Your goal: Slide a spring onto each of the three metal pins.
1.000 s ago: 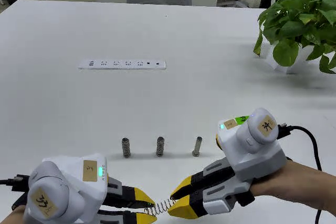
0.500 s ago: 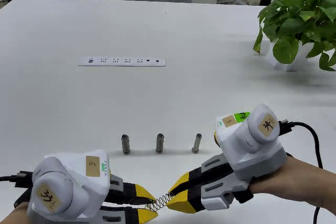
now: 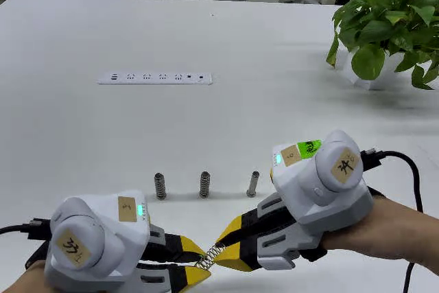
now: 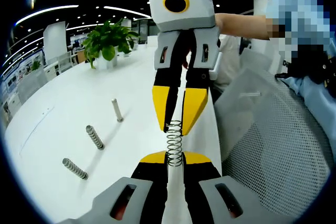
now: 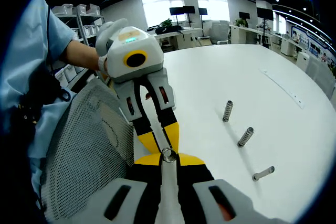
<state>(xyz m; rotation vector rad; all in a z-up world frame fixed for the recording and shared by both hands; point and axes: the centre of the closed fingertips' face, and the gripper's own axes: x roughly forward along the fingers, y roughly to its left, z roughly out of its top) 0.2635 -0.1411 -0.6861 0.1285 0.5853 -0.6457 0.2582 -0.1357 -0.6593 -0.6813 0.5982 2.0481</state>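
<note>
We see a thin coiled wire spring (image 3: 208, 259) spanning the gap between the two grippers, low over the matte white table (image 3: 82, 142) and near the row of pins. The left gripper (image 3: 199, 266) has its yellow-tipped jaws pinched onto one end. The right gripper (image 3: 221, 254) is clamped on the other end. Both have smooth, rounded white plastic shells.

Three slim pins stand upright. The left pin (image 3: 160, 186) and middle pin (image 3: 204, 184) wear ribbed coils, and the right pin (image 3: 253, 184) is a smooth, bare metal cylinder.

Tan stickers on the shells carry handwritten marks we cannot read with certainty. A flat white power strip (image 3: 155, 78) lies farther back.
</note>
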